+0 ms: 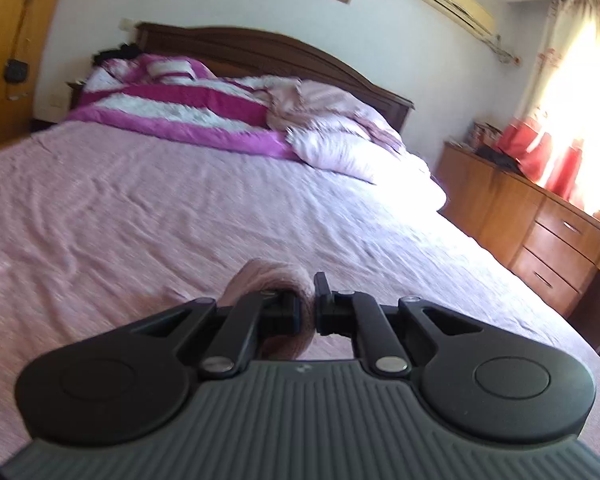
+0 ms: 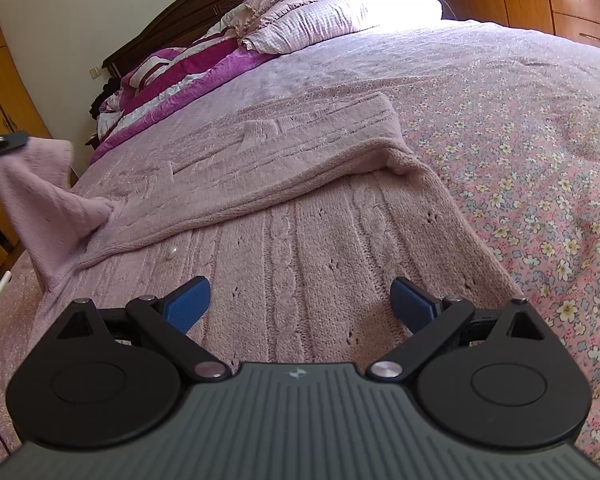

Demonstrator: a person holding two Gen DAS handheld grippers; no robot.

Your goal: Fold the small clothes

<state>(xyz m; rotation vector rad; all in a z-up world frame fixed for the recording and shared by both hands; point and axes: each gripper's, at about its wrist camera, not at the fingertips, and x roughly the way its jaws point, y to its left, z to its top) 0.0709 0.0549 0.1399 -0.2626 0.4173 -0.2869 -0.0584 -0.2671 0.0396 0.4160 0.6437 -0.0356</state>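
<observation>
In the left wrist view, the left gripper (image 1: 309, 304) is clenched on a fold of the pink knitted sweater (image 1: 268, 276), which bunches up between and just beyond its black fingers and hangs a little below them. Ahead of it stretches the bed (image 1: 140, 208) with its wrinkled pink sheet, and this view is slightly blurred. At the head of the bed lie a magenta and white striped quilt (image 1: 172, 108) and, to its right, a pale pink pillow (image 1: 340, 148), both in front of a dark wooden headboard (image 1: 260, 46). A wooden dresser (image 1: 540, 224) with drawers stands along the right side of the bed, under a bright curtained window. In the right wrist view, the right gripper (image 2: 300, 304) is released, its blue pads (image 2: 188, 300) standing wide apart just above the sweater (image 2: 300, 216), with nothing between them. The sweater lies spread on the bed's flowered sheet (image 2: 540, 152), its cable-knit body flat under the gripper and one part folded across it on a diagonal. At the left edge of this view the left gripper (image 2: 4, 142) holds a sleeve end lifted off the bed, so the knit stretches up from the body to the black fingers. The quilt (image 2: 172, 72) and pillow (image 2: 312, 20) lie beyond, well apart from the sweater.
</observation>
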